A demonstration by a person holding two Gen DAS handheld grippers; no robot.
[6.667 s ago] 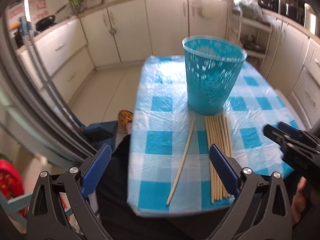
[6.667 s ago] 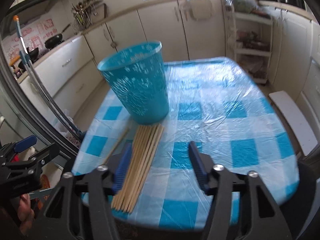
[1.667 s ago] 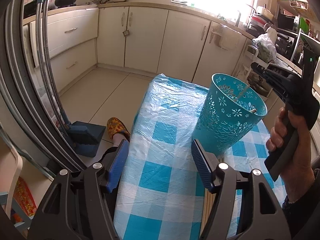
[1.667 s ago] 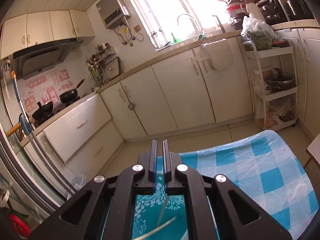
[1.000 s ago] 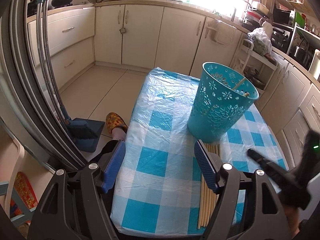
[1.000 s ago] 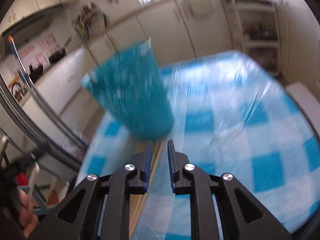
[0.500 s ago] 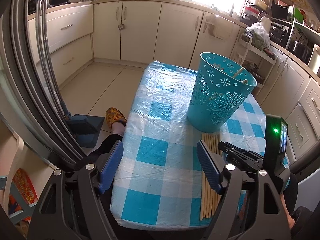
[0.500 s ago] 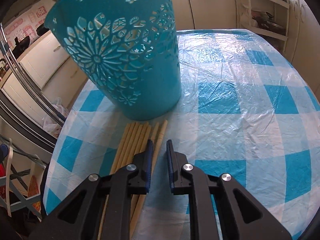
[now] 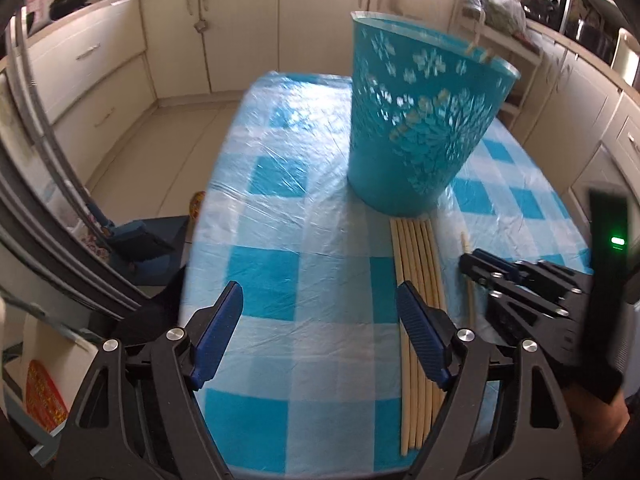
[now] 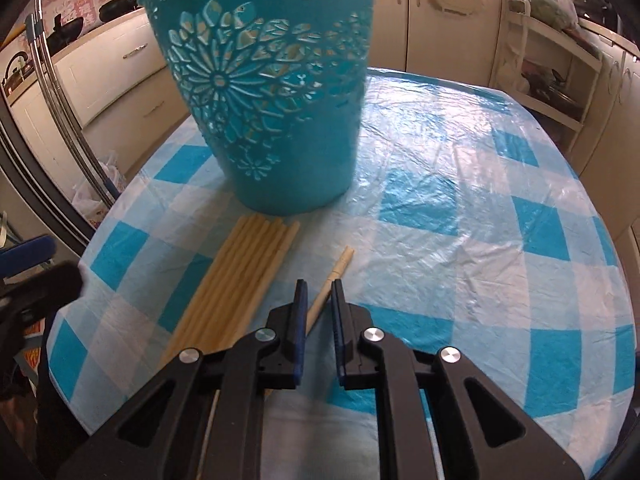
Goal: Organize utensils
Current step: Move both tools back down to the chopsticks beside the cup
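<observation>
Lone chopstick [image 10: 335, 276] lies on table [image 10: 460, 248], just right of chopstick bundle [image 10: 236, 280], basket [image 10: 272, 92] at 12 o'clock. Right gripper [image 10: 318, 308] straddles stick, jaws narrow (pads seemingly not yet pressing): centre, close squarely. Left gripper [image 9: 320, 320] jaws opening, empty. Only left view shows sticks inside basket rim.

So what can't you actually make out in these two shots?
- Inside of the blue basket: both views, its own wall hides all but two stick tips at the rim.
- Single chopstick: near end hidden under the right gripper.
- Chopstick bundle: partly behind the left gripper.
</observation>
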